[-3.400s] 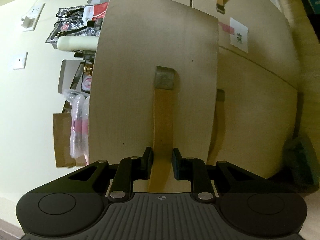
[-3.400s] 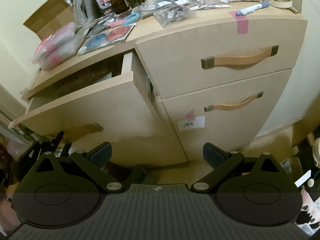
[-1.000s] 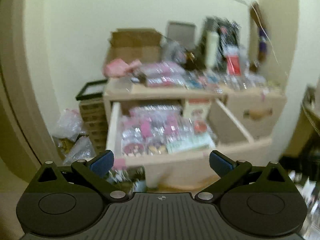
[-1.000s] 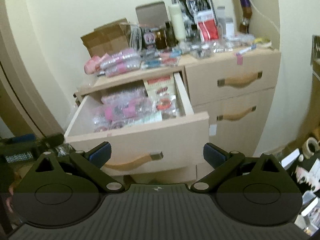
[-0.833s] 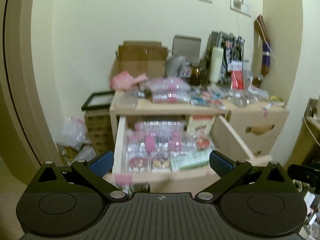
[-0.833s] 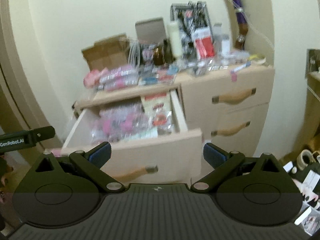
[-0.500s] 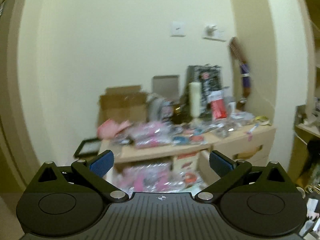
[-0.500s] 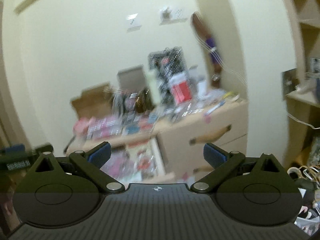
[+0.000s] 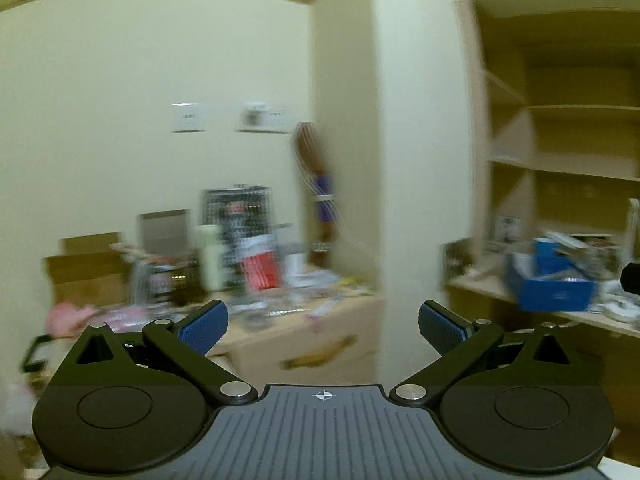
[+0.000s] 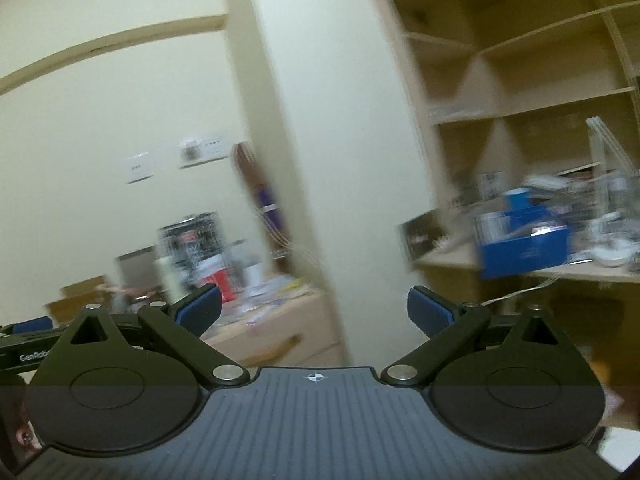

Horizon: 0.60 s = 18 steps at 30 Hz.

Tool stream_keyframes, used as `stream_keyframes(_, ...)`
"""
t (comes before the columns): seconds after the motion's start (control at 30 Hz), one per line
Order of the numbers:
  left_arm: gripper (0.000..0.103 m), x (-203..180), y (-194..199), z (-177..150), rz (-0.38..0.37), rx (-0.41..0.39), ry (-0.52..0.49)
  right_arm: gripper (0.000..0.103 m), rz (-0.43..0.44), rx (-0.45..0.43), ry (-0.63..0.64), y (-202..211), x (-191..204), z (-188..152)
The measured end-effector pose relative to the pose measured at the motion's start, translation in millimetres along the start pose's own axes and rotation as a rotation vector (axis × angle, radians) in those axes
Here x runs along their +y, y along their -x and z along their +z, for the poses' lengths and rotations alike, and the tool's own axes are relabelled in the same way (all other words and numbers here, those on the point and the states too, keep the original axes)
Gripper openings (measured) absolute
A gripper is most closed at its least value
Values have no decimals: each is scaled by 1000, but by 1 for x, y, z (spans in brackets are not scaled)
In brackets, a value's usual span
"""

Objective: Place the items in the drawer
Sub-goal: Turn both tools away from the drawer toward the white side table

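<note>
left tool (image 9: 323, 322) spread, empty | right tool (image 10: 314, 308) spread, empty | items on counter (image 9: 288, 308) ahead, below-left of both tools; left nearer | drawer out of view

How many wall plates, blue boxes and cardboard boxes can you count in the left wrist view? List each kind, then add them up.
wall plates: 2
blue box: 1
cardboard box: 1
Total: 4
</note>
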<state>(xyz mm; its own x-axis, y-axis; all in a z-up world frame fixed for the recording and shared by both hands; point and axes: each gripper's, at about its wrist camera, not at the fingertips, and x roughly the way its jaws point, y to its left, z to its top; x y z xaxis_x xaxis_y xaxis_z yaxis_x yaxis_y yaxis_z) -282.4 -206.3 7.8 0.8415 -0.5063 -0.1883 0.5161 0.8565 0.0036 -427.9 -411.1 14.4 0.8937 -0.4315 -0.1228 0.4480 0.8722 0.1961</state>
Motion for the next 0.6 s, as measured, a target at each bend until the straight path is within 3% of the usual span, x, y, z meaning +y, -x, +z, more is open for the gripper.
stream_keyframes(0.17,103,-65,7,-4,-173,10,-17,102,-175,-49,-10,52,-60,9)
stream_keyframes(0.37,103,-146,15,-16,-361,-20,-109,102,-409,-91,-31,124,-113,7)
stream_keyframes(0.6,103,-216,17,-15,-667,51,-114,102,-715,-163,-97,204,-149,-4)
